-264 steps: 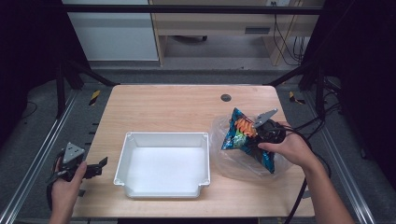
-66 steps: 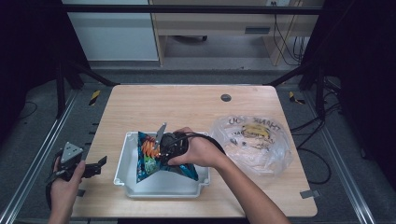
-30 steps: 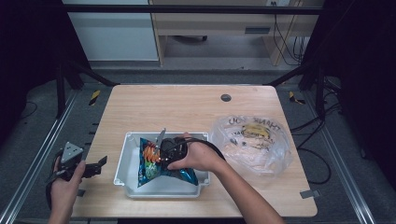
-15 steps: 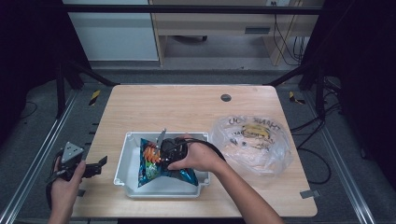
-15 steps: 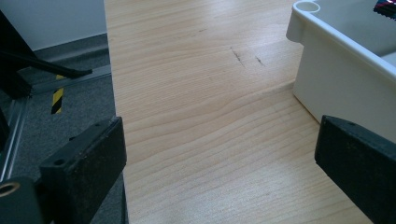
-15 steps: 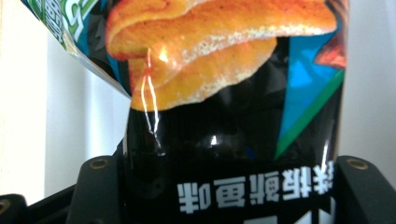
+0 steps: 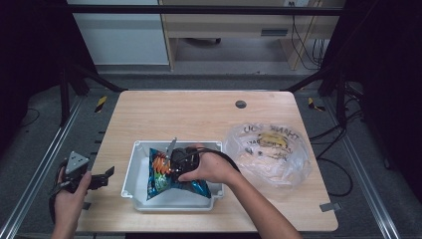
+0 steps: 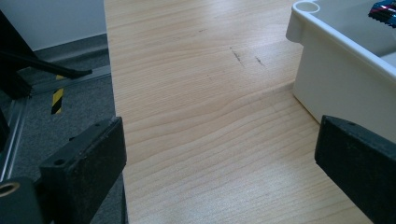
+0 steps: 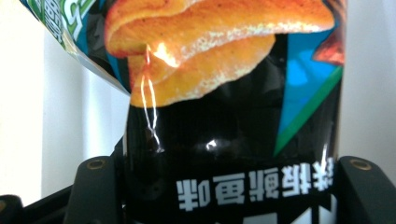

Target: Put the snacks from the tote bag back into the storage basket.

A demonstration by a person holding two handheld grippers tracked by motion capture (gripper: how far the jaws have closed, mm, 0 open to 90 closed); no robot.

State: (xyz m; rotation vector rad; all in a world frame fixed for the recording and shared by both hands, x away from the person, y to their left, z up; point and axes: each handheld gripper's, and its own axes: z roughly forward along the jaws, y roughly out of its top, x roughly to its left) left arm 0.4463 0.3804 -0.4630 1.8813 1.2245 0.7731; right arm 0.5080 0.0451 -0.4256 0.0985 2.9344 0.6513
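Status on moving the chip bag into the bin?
Done: chip bag lies inside the white bin, out of the plastic bag. In hand: right gripper has just been opening, bag between its jaws. Left gripper open beside the bin. Left: withdraw.

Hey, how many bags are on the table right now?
2. A chip bag lies in the white bin, between the jaws of the right gripper. A clear plastic bag sits on the table to the bin's right. Nothing else looks hidden.
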